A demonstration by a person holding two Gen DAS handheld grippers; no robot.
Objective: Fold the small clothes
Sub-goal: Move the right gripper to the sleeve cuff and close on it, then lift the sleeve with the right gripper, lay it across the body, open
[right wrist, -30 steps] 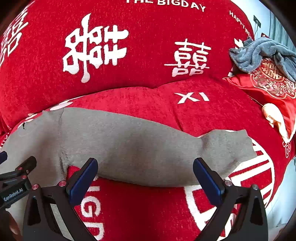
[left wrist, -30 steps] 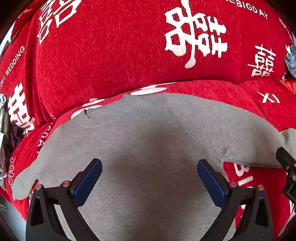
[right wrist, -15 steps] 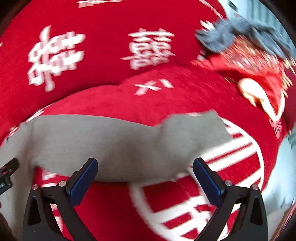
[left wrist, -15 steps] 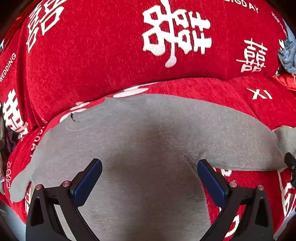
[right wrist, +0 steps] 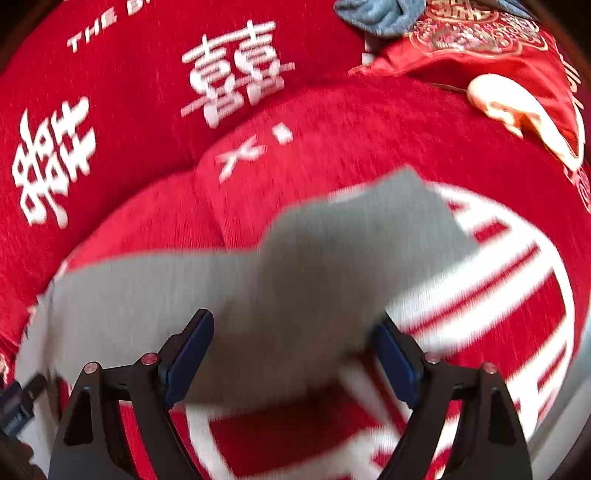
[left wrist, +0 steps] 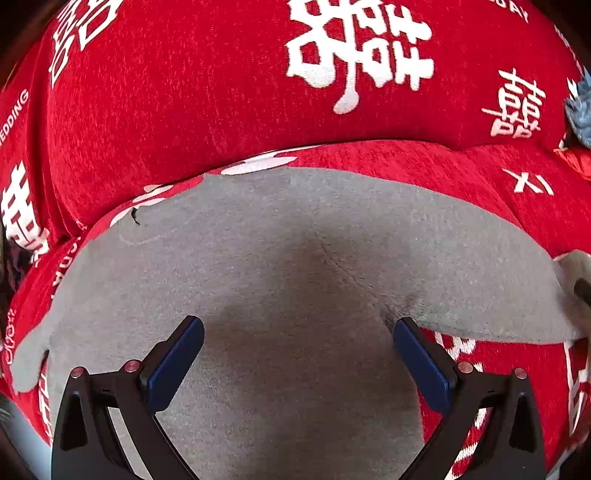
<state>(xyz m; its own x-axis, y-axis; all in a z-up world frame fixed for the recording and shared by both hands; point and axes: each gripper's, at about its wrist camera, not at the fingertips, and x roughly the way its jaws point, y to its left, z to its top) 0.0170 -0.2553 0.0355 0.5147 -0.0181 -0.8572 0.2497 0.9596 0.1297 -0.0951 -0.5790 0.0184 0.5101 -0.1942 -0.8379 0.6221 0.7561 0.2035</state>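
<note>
A grey long-sleeved top point(left wrist: 280, 266) lies spread flat on a red sofa seat. My left gripper point(left wrist: 299, 350) hangs open over its body, with nothing between the blue pads. One grey sleeve point(right wrist: 332, 258) stretches out to the right. My right gripper point(right wrist: 295, 350) is over that sleeve near its cuff end, and its jaws are closing with the sleeve cloth between them; the pads do not press on it. That view is blurred by motion. A dark edge of the right gripper point(left wrist: 583, 288) shows at the far right of the left wrist view.
The red sofa cover point(left wrist: 221, 92) carries white characters, and its back cushion rises just behind the top. A blue-grey cloth point(right wrist: 384, 14) and a red embroidered cushion point(right wrist: 480, 48) lie at the far right. A large white pattern point(right wrist: 498, 295) marks the seat under the sleeve.
My right gripper has swung right along the sleeve toward the cuff, rolled, and its jaws have narrowed. The left gripper has barely shifted and stays open over the body.
</note>
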